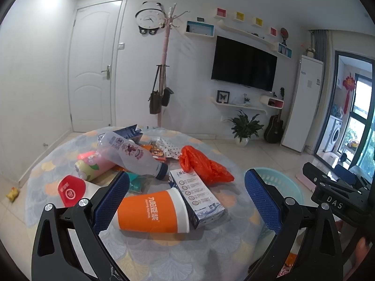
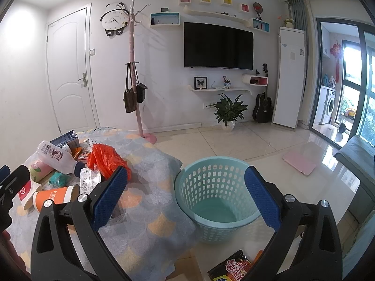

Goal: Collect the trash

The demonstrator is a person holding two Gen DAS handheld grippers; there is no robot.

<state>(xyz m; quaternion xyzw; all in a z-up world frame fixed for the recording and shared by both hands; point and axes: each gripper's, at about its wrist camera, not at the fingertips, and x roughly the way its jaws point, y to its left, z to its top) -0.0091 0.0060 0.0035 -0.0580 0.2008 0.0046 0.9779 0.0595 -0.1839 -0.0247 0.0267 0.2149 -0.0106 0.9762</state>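
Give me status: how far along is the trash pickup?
Barely started. Done: nothing, the teal basket looks empty. In hand: nothing; left gripper is open around the orange cup, right gripper open over the basket. Left: cup, bottle, orange bag, carton.

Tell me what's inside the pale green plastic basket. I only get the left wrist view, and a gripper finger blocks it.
Observer: The right wrist view looks down into the pale green perforated plastic basket. Nothing lies in it, and its bottom is bare.
Operator: Is the right gripper carrying anything?
Observer: No. The right gripper is open and empty, aimed at the basket.
Operator: Any trash near the basket?
Observer: A red and black snack packet lies just in front of the basket, on the camera's side.
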